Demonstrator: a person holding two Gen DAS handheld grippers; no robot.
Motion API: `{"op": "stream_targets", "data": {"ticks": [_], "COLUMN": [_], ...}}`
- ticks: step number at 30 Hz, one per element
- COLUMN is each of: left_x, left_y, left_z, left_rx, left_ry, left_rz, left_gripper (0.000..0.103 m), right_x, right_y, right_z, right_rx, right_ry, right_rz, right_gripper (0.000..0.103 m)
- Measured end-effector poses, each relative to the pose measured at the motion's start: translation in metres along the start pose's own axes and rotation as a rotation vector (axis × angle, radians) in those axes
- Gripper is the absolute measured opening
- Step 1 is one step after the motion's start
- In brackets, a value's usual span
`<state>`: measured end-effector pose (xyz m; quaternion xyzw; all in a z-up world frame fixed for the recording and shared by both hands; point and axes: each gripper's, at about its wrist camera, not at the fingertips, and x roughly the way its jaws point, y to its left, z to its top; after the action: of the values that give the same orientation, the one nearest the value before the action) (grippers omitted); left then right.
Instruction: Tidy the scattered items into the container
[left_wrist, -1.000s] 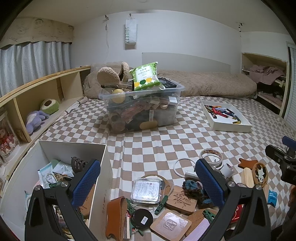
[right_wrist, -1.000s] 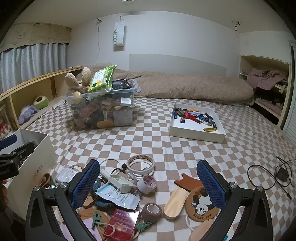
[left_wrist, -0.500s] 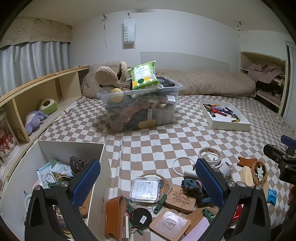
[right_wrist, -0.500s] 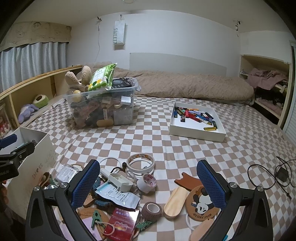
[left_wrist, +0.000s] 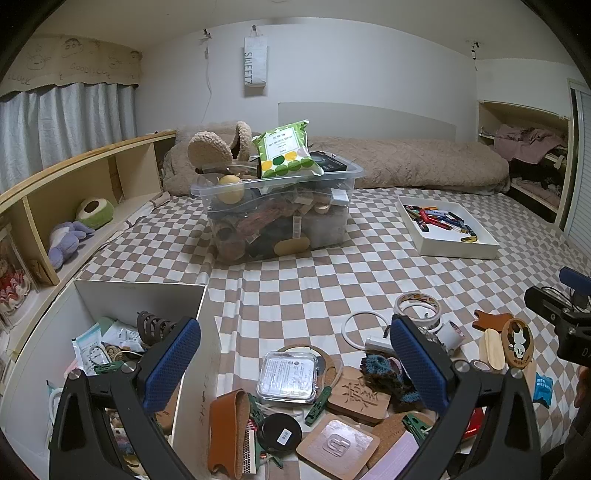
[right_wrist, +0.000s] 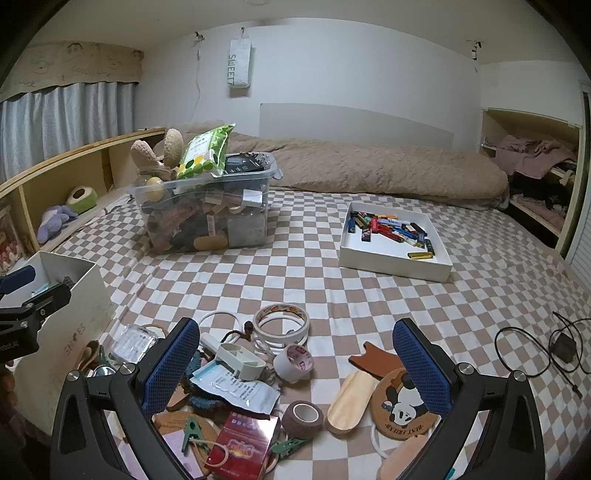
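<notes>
A white cardboard box (left_wrist: 110, 291) at the near left holds several small items; in the right wrist view the same box (right_wrist: 85, 302) has "SHOES" on its side. A pile of scattered items lies on the checkered bed: a clear plastic case (left_wrist: 288, 376), a carved wooden coaster (left_wrist: 360, 393), a brown leather piece (left_wrist: 227, 428), tape rolls (right_wrist: 282, 321), a panda coaster (right_wrist: 402, 402), a red packet (right_wrist: 242, 448). My left gripper (left_wrist: 295, 365) hangs open above the pile beside the box. My right gripper (right_wrist: 297, 365) is open over the pile, holding nothing.
A full clear storage bin (left_wrist: 280, 218) with a green packet on top stands mid-bed. A white tray of lighters (right_wrist: 395, 240) lies to the right. A black cable and charger (right_wrist: 554, 350) rest at the right. Wooden shelves (left_wrist: 74, 192) line the left side.
Both views have crept slightly forward and lower toward the pile. Both grippers stay open and empty.
</notes>
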<state>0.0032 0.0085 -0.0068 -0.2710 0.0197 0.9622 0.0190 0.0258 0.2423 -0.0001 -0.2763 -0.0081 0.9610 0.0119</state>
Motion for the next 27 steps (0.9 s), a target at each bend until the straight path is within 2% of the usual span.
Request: {"op": "stream_targets", "data": {"ticks": [27], "left_x": [0.0021], "left_y": [0.0000], "left_z": [0.0002], "left_rx": [0.006], "left_ry": [0.010], "left_rz": [-0.007], "left_gripper": [0.103], "right_x": [0.0031], "right_y": [0.0006], "right_z": [-0.0004], "right_rx": [-0.011], "right_ry": [0.020], "right_rz": [-0.001], "right_gripper": [0.103]}}
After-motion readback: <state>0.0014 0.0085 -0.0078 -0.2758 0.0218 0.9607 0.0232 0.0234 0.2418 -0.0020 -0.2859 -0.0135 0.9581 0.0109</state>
